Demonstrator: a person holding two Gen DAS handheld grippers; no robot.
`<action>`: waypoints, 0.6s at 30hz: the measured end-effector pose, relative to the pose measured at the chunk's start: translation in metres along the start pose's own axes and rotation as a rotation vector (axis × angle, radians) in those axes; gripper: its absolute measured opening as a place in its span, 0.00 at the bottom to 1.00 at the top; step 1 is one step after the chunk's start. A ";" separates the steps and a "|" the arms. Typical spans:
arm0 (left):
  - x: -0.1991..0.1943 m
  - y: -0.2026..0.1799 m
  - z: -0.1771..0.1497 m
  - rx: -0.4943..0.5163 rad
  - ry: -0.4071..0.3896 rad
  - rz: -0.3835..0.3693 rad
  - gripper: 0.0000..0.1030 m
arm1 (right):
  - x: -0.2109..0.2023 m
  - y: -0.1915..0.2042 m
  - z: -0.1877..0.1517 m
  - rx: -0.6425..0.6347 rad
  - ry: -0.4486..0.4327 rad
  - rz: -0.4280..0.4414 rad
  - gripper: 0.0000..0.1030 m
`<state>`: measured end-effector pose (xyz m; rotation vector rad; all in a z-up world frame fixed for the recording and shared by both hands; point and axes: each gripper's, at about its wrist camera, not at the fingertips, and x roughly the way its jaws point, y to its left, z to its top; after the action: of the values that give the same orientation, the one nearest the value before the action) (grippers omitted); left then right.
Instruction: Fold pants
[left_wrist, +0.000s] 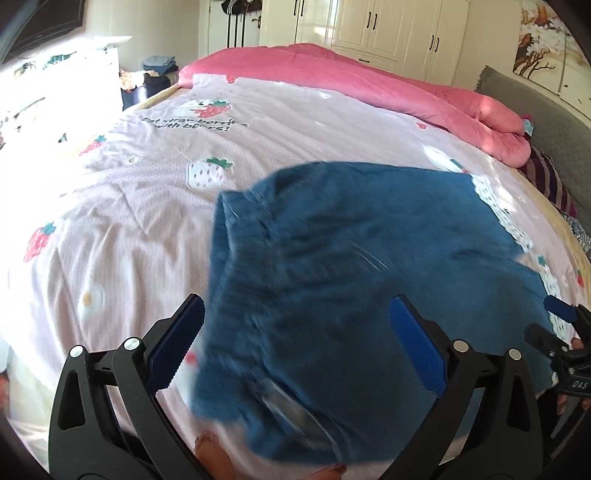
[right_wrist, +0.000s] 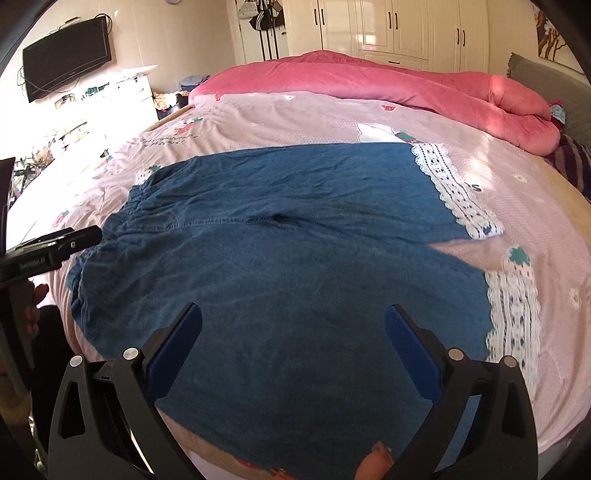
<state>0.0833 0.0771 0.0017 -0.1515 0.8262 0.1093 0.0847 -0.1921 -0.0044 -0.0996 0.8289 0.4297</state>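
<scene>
Blue denim pants with white lace-trimmed cuffs (right_wrist: 280, 258) lay spread flat across pink strawberry-print bedsheet (right_wrist: 314, 110), likely smoothed ready for folding. Left gripper (left_wrist: 297, 325) poised above waistband end, right gripper (right_wrist: 293, 332) over near leg; both jaws apart, gripping nothing.
</scene>
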 end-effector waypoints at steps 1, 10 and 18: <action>0.005 0.006 0.007 0.003 0.004 0.002 0.91 | 0.004 -0.001 0.005 -0.010 0.005 0.003 0.96; 0.060 0.021 0.070 0.138 0.037 0.044 0.91 | 0.040 -0.004 0.054 -0.068 0.020 -0.002 0.96; 0.095 0.008 0.092 0.264 0.047 0.059 0.85 | 0.087 -0.005 0.107 -0.122 0.044 0.045 0.96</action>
<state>0.2119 0.1051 -0.0077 0.1195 0.8846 0.0517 0.2128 -0.1408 0.0036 -0.2040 0.8488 0.5218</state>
